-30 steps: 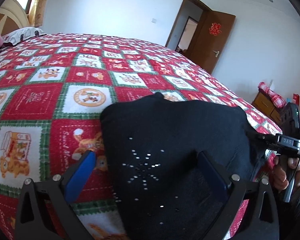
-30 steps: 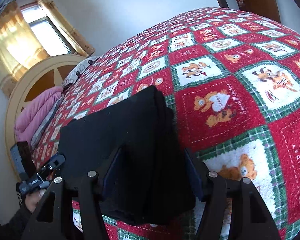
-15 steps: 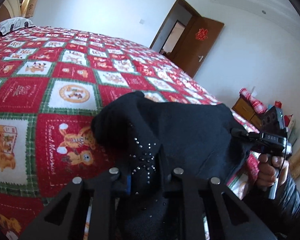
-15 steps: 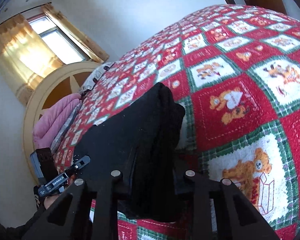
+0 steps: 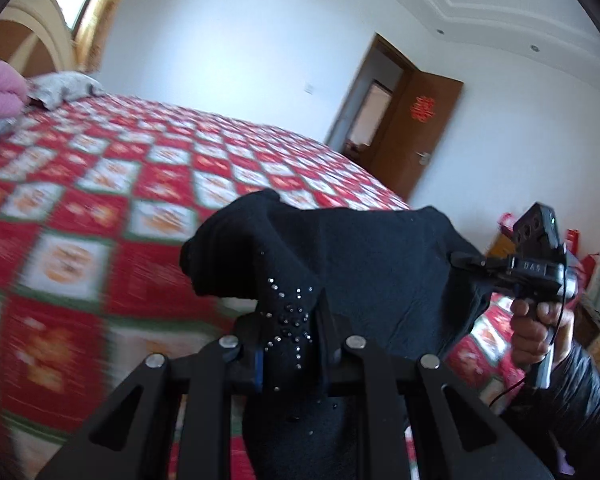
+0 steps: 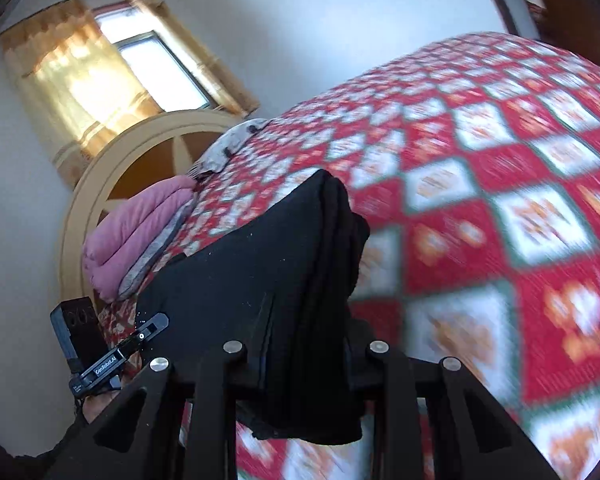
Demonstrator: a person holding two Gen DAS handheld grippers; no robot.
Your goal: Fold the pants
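The black pants [image 5: 364,264], folded into a thick bundle with small rhinestones near one edge, hang lifted above the red patchwork bedspread [image 5: 80,216]. My left gripper [image 5: 290,344] is shut on the rhinestone edge. My right gripper [image 6: 306,356] is shut on the opposite edge of the pants [image 6: 260,276]. The right gripper also shows at the right of the left wrist view [image 5: 466,260], gripping the far edge. The left gripper body shows at the lower left of the right wrist view [image 6: 112,360]. The cloth stretches between them.
The bed fills both views, with a pink folded blanket [image 6: 136,236] and pillow by the arched headboard [image 6: 100,184]. A brown door [image 5: 420,136] stands open on the far wall. A wooden bedside cabinet [image 5: 504,244] with red items sits behind the right gripper.
Both grippers closed on the pants' edges, then lifted the bundle off the bedspread. The views tilted upward and the bed now blurs with motion.
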